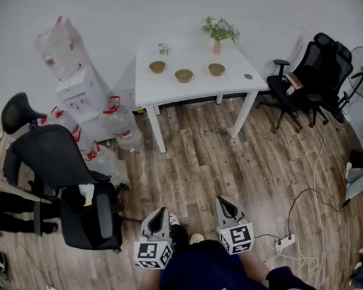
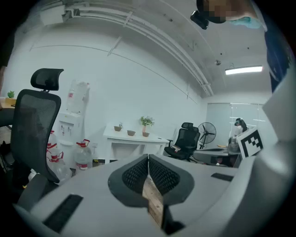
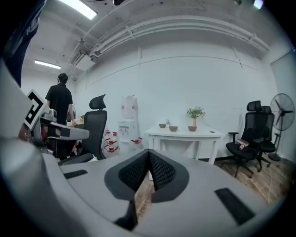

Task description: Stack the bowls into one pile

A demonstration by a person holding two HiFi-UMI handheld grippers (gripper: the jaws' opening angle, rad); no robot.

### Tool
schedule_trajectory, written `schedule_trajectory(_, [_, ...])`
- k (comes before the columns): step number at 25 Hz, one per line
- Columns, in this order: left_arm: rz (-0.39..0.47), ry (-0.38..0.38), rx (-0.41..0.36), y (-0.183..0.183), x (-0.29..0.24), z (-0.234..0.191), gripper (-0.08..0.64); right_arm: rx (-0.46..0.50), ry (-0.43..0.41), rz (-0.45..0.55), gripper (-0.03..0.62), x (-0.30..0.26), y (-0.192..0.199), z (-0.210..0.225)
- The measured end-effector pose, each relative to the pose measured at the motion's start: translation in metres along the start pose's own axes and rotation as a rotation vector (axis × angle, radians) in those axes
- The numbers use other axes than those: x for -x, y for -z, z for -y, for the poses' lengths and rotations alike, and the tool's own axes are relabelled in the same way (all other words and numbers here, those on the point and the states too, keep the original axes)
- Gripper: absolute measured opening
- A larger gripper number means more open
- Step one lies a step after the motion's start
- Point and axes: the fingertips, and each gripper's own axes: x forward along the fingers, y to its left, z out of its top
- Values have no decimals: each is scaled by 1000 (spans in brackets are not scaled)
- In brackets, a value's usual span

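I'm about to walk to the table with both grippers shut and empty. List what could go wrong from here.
1. A power strip and loose cables lie on the floor to the person's right; a foot could catch them on the way.
2. The vase of flowers stands close behind the right bowl; the right gripper, reaching for that bowl, might tip it.

White table: three bowls, vase
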Motion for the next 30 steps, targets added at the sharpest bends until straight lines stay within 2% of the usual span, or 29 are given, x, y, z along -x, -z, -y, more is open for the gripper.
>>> schedule_trajectory(9, [-3, 19, -29, -3, -15, -3, 23, 3, 30, -28, 21, -7, 3, 7])
schedule_trajectory(14, [-14, 47, -38, -8, -34, -16, 23, -61, 75, -16, 21, -24, -2, 15])
schedule_trajectory(17, [-15, 64, -36, -17, -50, -31, 23, -66, 99, -12, 21, -41, -9, 19])
schedule_trajectory(24, [-2, 153, -44, -46, -105, -72, 23, -78, 178, 40, 23, -99, -40, 35])
schedule_trajectory(30, [-10, 217, -80, -63, -142, -98, 23, -96, 188, 47, 23, -139, -53, 27])
